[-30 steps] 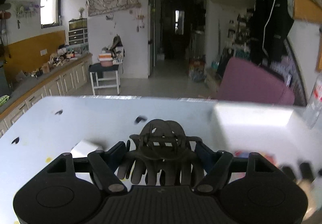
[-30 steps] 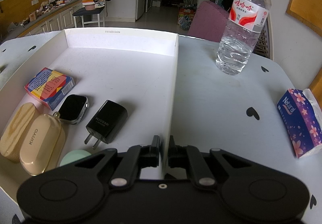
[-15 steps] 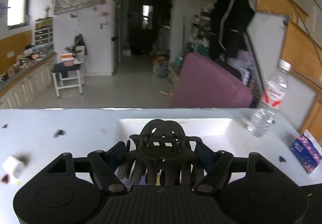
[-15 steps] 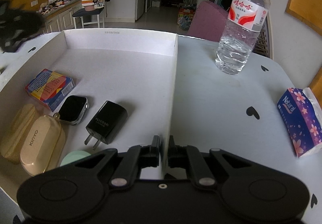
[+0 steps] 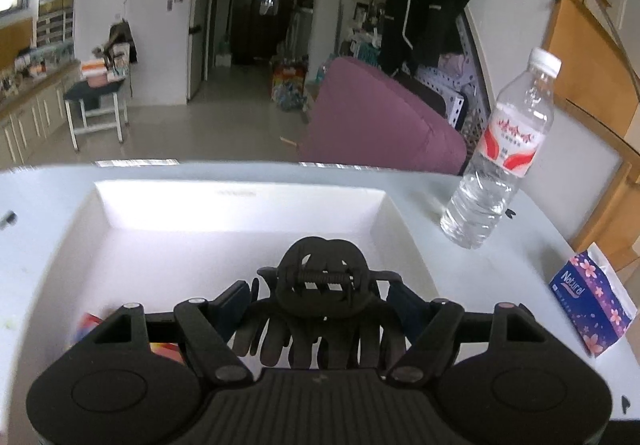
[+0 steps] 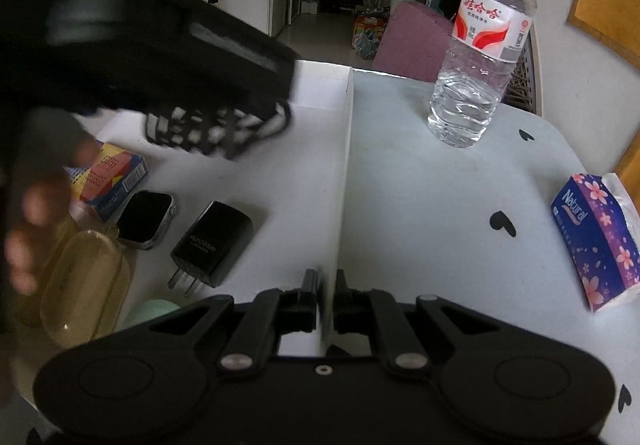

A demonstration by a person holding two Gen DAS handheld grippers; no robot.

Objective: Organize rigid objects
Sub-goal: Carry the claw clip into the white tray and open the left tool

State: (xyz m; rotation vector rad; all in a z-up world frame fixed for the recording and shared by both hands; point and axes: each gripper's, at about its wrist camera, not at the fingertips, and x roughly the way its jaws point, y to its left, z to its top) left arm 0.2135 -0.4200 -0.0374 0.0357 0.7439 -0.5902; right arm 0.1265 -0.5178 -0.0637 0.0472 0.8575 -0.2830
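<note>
Jaws of the left gripper (image 5: pixel 320 297) are closed on a dark claw hair clip (image 5: pixel 322 281), holding it in the air above the white tray (image 5: pixel 240 205), teeth pointing back toward the camera. Seen from the right wrist, the same clip (image 6: pixel 218 125) hangs blurred over the tray's left half, with the person's hand (image 6: pixel 36 205) below it. The right gripper (image 6: pixel 323 285) has its jaws narrowed onto the tray's right-hand wall (image 6: pixel 345 149), one finger on each side.

On the tray floor lie a black charger plug (image 6: pixel 212 241), a smartwatch (image 6: pixel 146 219), a colourful card box (image 6: pixel 110 175), a tan case (image 6: pixel 82 285) and a pale green item (image 6: pixel 154 311) at the near edge. Outside the tray, on the counter (image 6: pixel 440 205), a water bottle (image 6: pixel 484 45) stands upright, well apart from a tissue pack (image 6: pixel 592 237).
</note>
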